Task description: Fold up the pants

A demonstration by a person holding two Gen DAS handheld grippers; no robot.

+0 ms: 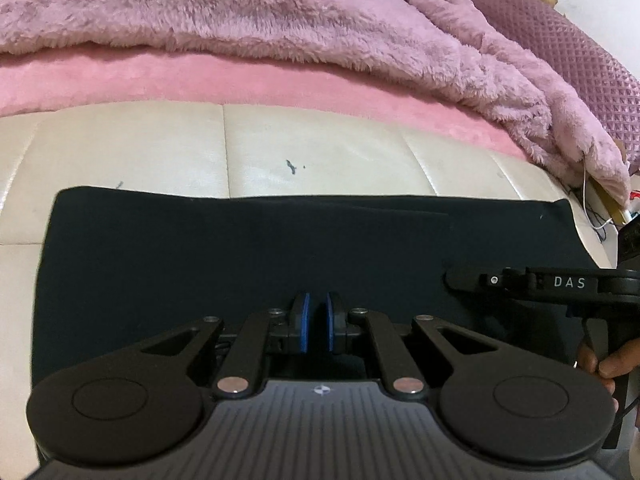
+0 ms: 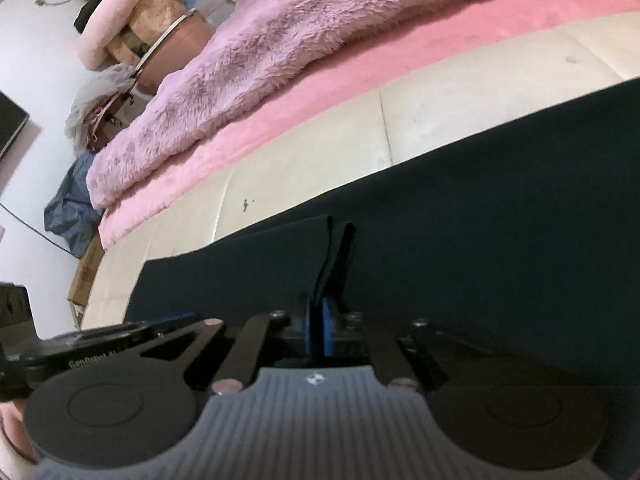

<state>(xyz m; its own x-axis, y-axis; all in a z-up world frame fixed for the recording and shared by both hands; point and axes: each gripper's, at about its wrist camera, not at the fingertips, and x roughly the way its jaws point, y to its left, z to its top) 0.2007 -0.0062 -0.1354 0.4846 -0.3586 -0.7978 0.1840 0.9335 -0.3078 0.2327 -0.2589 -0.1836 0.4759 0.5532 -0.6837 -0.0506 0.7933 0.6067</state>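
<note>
The dark navy pants (image 1: 240,248) lie flat and folded on the cream padded bed edge (image 1: 132,148). My left gripper (image 1: 317,326) hovers low over the near side of the pants, its blue pads a narrow gap apart with nothing between them. My right gripper (image 2: 320,328) is shut on a raised fold of the pants (image 2: 334,256), which stands up from between its blue pads. The right gripper's body also shows in the left wrist view (image 1: 540,284), over the right end of the pants. The pants fill the right wrist view's middle (image 2: 480,208).
A fluffy lilac blanket (image 1: 280,20) lies over a pink sheet (image 1: 200,80) behind the pants. A quilted purple pillow (image 1: 568,48) sits far right. In the right wrist view, bags, a box (image 2: 86,272) and clutter (image 2: 132,52) stand on the floor left of the bed.
</note>
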